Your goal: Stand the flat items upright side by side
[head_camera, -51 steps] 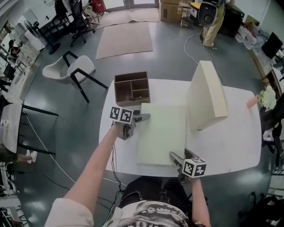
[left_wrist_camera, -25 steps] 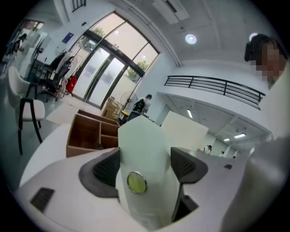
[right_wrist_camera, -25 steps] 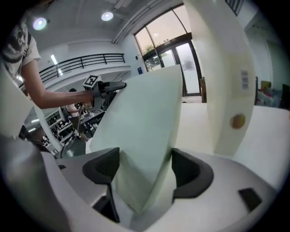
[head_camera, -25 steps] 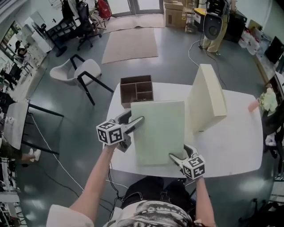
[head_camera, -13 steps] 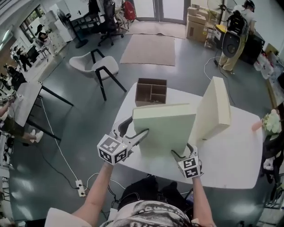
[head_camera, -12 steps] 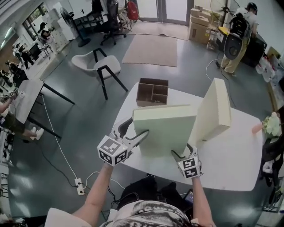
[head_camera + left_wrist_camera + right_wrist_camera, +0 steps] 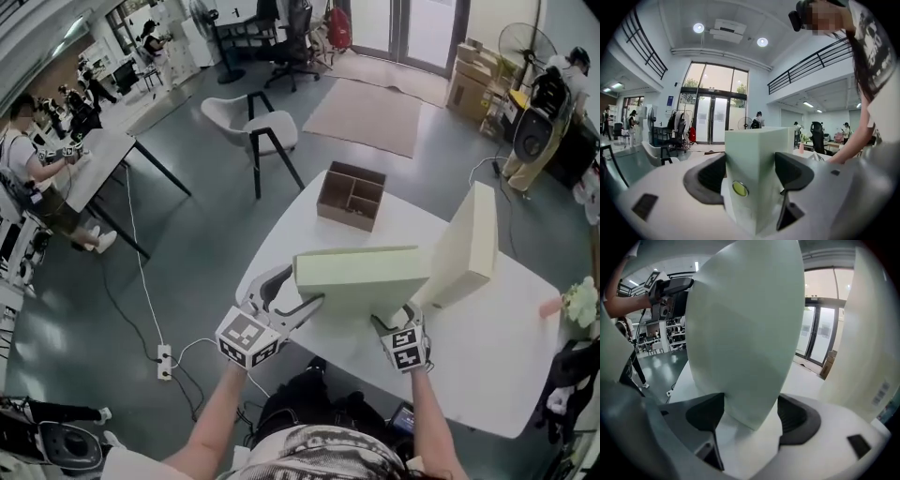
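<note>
The pale green slab (image 7: 361,277) is up on edge over the near side of the white desk (image 7: 487,352), held at both ends. The left hand-held gripper (image 7: 305,284), whose 2 jaws have just been closing a little, presses wide on its left end, and the right hand-held gripper (image 7: 394,315) clamps its near right corner just as wide. Directly to its right stands 1 cream slab (image 7: 464,246), upright, which its far corner seems to touch, while a brown compartment box (image 7: 352,194) sits well apart behind it, with a white chair (image 7: 248,127) on the floor beyond.
</note>
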A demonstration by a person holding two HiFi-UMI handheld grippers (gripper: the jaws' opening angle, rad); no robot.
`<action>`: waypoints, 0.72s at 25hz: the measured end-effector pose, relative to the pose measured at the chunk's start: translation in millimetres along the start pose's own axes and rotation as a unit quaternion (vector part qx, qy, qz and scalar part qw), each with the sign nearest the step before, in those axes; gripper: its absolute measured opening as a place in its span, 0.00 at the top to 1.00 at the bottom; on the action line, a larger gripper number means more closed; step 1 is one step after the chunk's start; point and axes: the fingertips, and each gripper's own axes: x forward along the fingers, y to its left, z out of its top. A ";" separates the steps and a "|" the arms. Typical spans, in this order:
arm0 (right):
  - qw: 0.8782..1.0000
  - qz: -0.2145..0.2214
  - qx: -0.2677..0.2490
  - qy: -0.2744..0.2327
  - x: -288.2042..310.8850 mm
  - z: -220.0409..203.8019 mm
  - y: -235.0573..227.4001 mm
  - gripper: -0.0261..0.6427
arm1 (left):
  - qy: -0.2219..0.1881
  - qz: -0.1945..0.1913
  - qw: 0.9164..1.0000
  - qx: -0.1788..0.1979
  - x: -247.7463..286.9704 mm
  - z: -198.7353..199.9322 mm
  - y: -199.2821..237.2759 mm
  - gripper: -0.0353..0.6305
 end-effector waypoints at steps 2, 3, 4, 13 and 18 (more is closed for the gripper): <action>1.000 0.009 0.002 0.002 0.4 -2.4 0.2 0.42 | 0.004 0.005 1.000 0.009 -3.7 -1.9 -6.7 0.44; 1.000 0.013 0.003 0.002 0.0 -3.7 0.2 0.42 | 0.007 0.007 1.000 0.013 -5.4 -2.7 -9.8 0.44; 1.000 0.015 0.005 0.002 -0.9 -4.9 0.2 0.42 | 0.009 0.008 1.000 0.017 -7.3 -3.3 -12.6 0.44; 0.999 0.025 0.018 -0.014 -10.2 -9.4 -5.1 0.46 | 0.002 0.004 0.998 0.063 -14.9 9.6 -13.4 0.44; 0.999 0.038 0.018 -0.021 -18.7 -14.1 -0.6 0.46 | 0.004 -0.108 0.992 0.065 -6.4 14.5 -13.4 0.41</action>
